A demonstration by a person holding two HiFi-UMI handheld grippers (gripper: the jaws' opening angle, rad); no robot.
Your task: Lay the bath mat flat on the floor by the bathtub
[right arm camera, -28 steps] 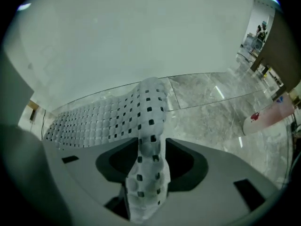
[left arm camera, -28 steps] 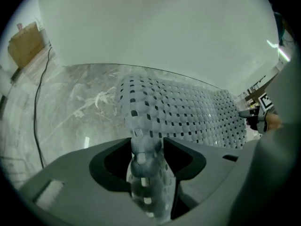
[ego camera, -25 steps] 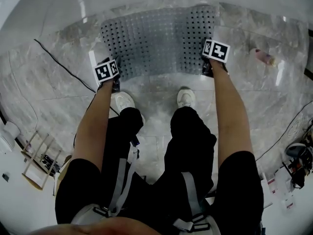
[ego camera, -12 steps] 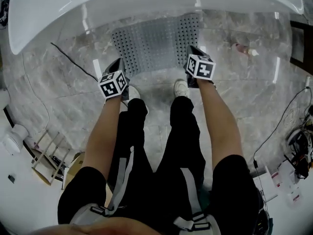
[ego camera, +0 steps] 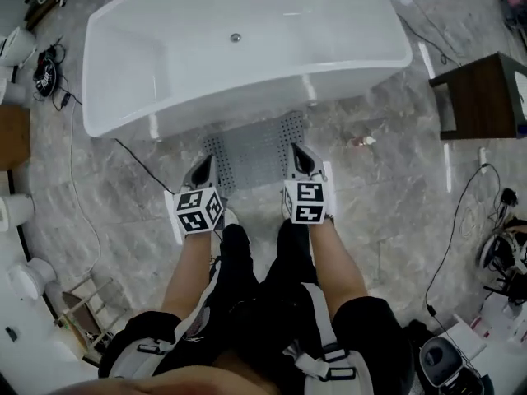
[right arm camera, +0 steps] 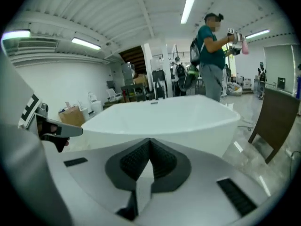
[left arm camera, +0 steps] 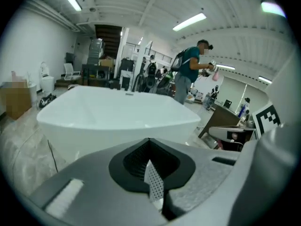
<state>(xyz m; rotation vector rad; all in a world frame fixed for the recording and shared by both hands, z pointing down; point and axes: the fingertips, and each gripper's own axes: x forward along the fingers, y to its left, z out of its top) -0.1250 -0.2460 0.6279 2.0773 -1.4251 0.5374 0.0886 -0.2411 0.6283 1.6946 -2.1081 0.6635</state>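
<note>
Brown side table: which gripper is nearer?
Right. The right gripper is over the bath mat's right edge, toward the brown side table; the left gripper is over its left edge.

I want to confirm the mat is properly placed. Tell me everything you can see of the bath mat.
The bath mat is a grey rectangle covered in rows of small holes and looks rubbery. It lies flat on the marbled floor, with one long side along the white bathtub, where its far edge meets the tub's side. No fold or curl shows, and nothing rests on it.
</note>
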